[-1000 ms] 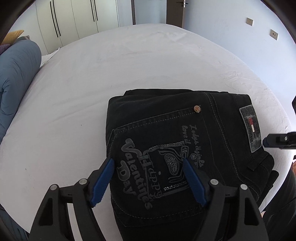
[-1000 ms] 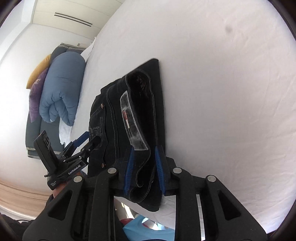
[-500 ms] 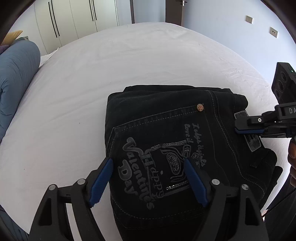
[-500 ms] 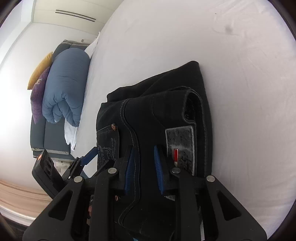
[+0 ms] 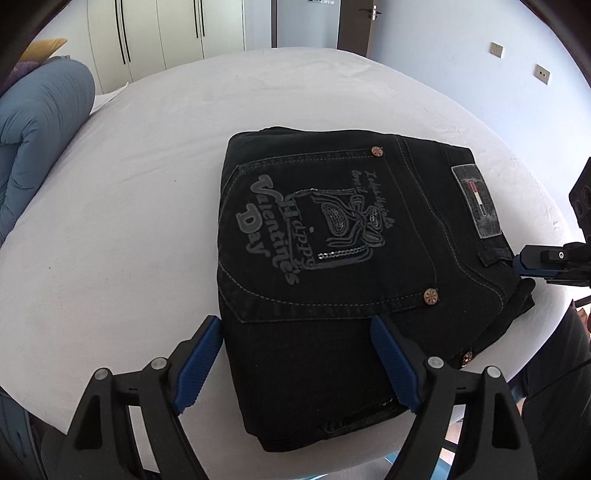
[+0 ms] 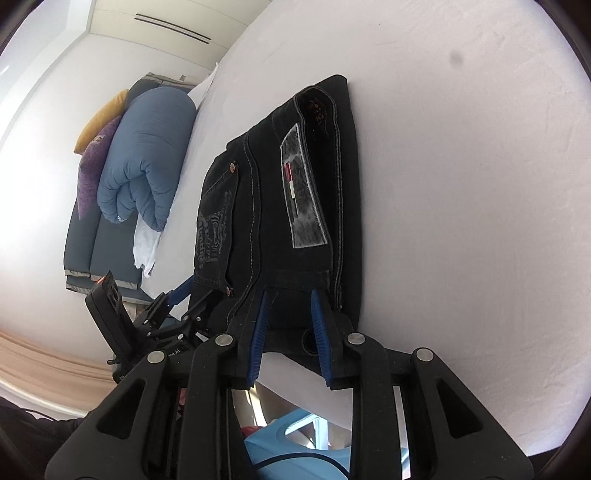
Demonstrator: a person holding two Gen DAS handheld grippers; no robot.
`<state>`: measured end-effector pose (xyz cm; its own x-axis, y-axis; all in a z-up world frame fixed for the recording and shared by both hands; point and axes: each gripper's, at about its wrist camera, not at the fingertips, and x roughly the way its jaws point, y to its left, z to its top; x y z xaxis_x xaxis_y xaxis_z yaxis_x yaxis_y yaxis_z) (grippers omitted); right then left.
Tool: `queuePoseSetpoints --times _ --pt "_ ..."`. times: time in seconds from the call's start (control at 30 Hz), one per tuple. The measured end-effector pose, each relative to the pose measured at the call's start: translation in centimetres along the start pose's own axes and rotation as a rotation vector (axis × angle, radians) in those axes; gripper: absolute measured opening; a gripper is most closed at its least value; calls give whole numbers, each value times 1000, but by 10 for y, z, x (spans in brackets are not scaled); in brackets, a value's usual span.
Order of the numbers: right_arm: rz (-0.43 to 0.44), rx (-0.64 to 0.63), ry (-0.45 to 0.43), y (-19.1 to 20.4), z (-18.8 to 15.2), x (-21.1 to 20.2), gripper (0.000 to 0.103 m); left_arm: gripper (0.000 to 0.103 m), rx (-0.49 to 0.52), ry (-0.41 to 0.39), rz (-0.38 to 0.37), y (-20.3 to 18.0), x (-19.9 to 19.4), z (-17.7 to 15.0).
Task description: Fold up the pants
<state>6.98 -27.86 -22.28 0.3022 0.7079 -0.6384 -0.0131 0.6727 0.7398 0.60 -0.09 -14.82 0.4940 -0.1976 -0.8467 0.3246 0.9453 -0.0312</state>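
Black jeans (image 5: 332,258) lie folded into a compact stack on the white bed (image 5: 147,166), back pocket print and grey waistband patch (image 5: 476,201) facing up. My left gripper (image 5: 295,354) is open, its blue fingers astride the near edge of the stack. My right gripper (image 6: 290,321) shows at the waistband end of the jeans (image 6: 277,206), fingers a narrow gap apart with the folded waistband edge between them; whether they clamp it I cannot tell. It also shows in the left wrist view (image 5: 517,264) at the right edge of the stack.
A rolled blue duvet (image 5: 33,140) and pillows lie at the bed's left side. White wardrobes (image 5: 166,29) and a door stand beyond the far edge. A light blue object (image 6: 295,443) sits below the bed's near edge.
The right gripper dropped from above the patch to the waistband end at bed level. The left gripper drew back toward the near edge, so more of the stack shows.
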Motion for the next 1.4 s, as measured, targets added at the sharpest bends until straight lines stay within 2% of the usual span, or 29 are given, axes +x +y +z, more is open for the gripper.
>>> queuePoseSetpoints --times 0.1,0.13,0.17,0.2,0.27,0.33,0.4,0.47,0.57,0.6,0.7,0.73,0.77,0.8,0.87,0.9,0.93,1.07,1.17,1.4 --pt "3 -4 -52 2 -4 -24 24 84 1 -40 8 10 -20 -1" --pt "1 -4 -74 3 -1 -30 25 89 -7 -51 7 17 -24 2" --pt "-1 1 -84 1 3 -36 32 96 -22 -56 4 25 -26 6" --pt "-6 14 -88 -3 7 -37 49 98 -40 -57 3 35 -26 11" --pt "-26 46 -92 -15 21 -42 65 98 -67 -43 -12 51 -21 23" --pt "-33 51 -82 -18 32 -37 65 98 -108 -18 -81 66 -14 36" --pt "-64 81 -54 -23 44 -28 65 99 -153 48 -145 79 2 46" --pt "-54 114 -22 -30 54 -15 65 99 -171 107 -201 85 20 51" --pt "-32 145 -4 -34 65 -6 65 99 -169 194 -244 82 42 55" --pt "-30 152 2 -35 68 -4 65 99 -172 209 -266 81 47 55" --pt "-25 155 27 -34 75 6 63 99 -166 226 -264 76 53 58" --pt "-19 159 34 -33 77 10 63 96 -159 229 -268 74 54 60" --pt "-12 159 40 -33 80 13 60 88 -154 236 -273 72 55 61" --pt "-2 174 34 -32 82 16 54 83 -150 240 -277 70 56 63" --pt "-27 166 45 -30 85 24 39 58 -143 249 -309 66 57 68" --pt "-37 162 48 -29 86 26 34 58 -140 258 -303 64 57 69" --pt "-46 157 46 -28 87 26 32 54 -131 260 -290 62 56 71" --pt "-117 72 21 -8 85 26 22 33 -125 242 -278 54 47 74" --pt "-147 -8 -7 13 86 18 15 23 -148 218 -280 55 37 82" --pt "-105 -96 -89 50 115 -17 15 21 -142 104 -281 50 11 120"
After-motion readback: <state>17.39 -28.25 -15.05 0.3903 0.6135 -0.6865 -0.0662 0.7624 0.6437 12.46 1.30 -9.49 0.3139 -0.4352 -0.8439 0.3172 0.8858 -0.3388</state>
